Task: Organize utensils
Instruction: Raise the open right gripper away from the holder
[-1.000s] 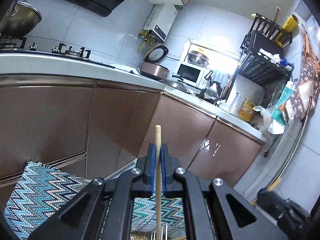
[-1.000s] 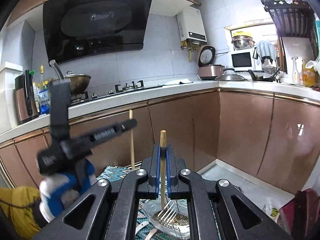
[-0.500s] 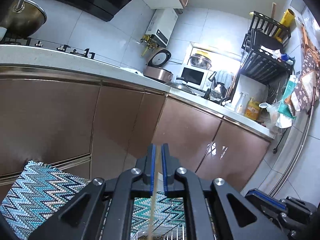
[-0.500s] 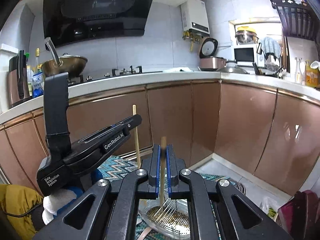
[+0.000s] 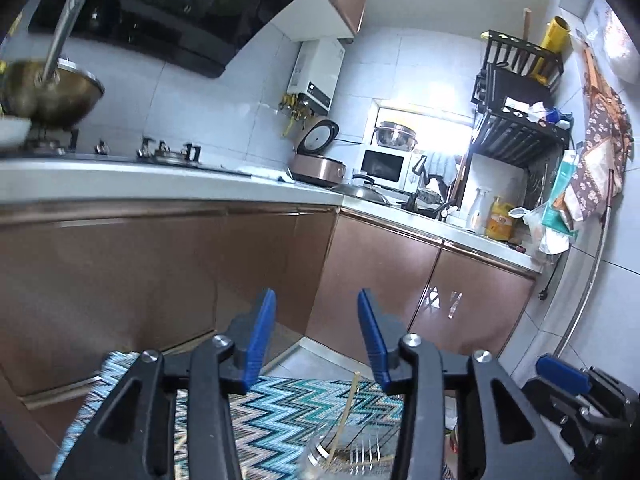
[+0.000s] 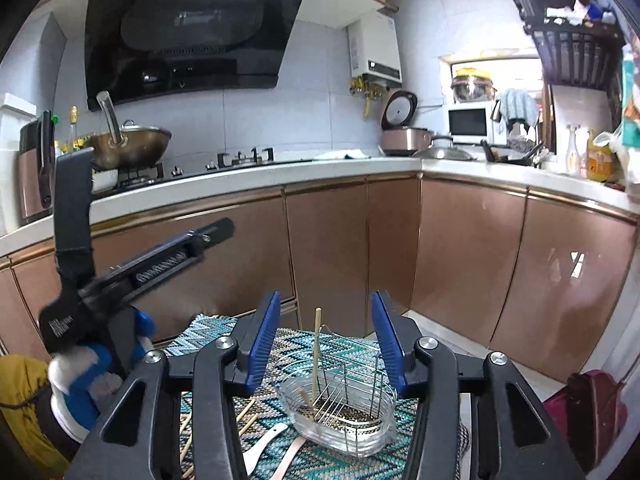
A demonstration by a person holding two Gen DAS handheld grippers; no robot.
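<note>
Wooden chopstick [image 6: 317,354] stands almost upright in the wire utensil basket [image 6: 352,384], its lower end down in the left part of the basket, and nothing holds it. My right gripper [image 6: 325,334] is above the basket with its blue pads [image 6: 264,336] wide apart, and the chopstick's top shows in the gap between them without touching either. My left gripper [image 5: 316,340] is wide as well and holds nothing; in the left wrist view I see the same chopstick [image 5: 343,420] leaning below it, with the basket's wires [image 5: 362,450] at the bottom edge. The basket sits in a clear oval tray [image 6: 340,420] on a zigzag cloth [image 6: 304,456] in blue and teal. On this cloth, left of the tray, lie a white spoon [image 6: 262,448], a flat pale utensil [image 6: 290,458] (I cannot tell what kind) and several more chopsticks [image 6: 246,420]. From the right wrist view the left gripper's body [image 6: 140,272] appears at the left side, held by a hand in a blue and white glove [image 6: 84,376]. Behind all this are brown cabinets [image 6: 332,248] and a wok [image 6: 132,148] on the stove.
</note>
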